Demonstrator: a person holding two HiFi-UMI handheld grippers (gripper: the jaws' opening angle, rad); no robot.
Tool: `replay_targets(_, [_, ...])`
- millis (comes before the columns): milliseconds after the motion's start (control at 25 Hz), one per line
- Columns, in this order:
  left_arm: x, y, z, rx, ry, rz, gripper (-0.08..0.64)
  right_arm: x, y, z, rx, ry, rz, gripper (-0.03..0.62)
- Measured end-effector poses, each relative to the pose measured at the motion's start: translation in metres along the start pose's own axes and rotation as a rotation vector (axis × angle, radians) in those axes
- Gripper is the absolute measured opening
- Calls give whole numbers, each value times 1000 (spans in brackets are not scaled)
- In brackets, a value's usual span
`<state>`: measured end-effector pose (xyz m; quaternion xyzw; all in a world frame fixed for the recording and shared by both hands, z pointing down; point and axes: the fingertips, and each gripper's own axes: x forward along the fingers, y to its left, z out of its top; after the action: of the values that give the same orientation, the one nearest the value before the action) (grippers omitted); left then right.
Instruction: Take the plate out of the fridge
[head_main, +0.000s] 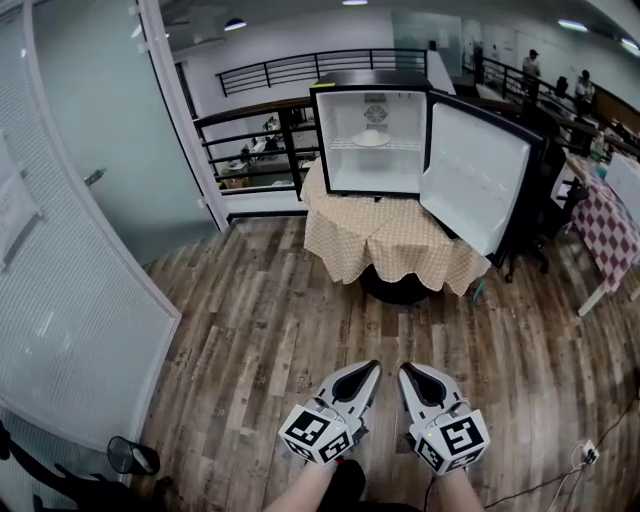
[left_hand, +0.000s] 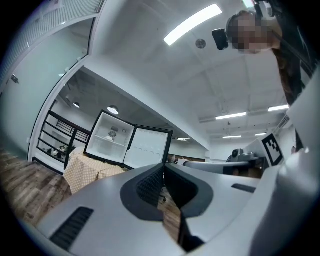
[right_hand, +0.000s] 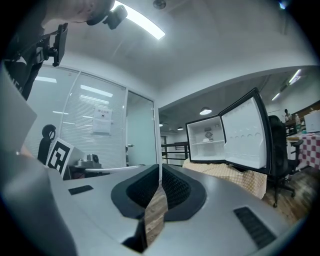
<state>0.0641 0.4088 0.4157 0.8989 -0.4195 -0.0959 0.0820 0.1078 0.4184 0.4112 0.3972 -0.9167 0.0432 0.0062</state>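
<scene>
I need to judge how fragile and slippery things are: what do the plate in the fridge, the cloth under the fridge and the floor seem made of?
The plate: smooth plain white, likely glazed ceramic, possibly plastic; too distant to settle.
The cloth: woven fabric, beige check, hanging in soft folds.
The floor: wood or wood-look planks, brown-grey grain, low sheen.

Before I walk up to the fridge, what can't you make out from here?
- Plate on the fridge shelf: too small in every view to tell whether anything lies on it.
- Round thing on the fridge's back wall: too small to name.
- Tabletop: hidden by the checked cloth, head view.
</scene>
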Motion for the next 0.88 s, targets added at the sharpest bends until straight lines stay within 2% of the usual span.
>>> replay_targets(480, [41,82,15,-1,9,-53,15,94,-26,5,7,-7,-49,43])
replay_targets(720, [44,110,16,17,30,-68,15,123,-24,1,7,-3,-52,43])
replay_targets(880, [49,127,12,-12,35,-55,15,136,-26,-1,7,3,-41,43])
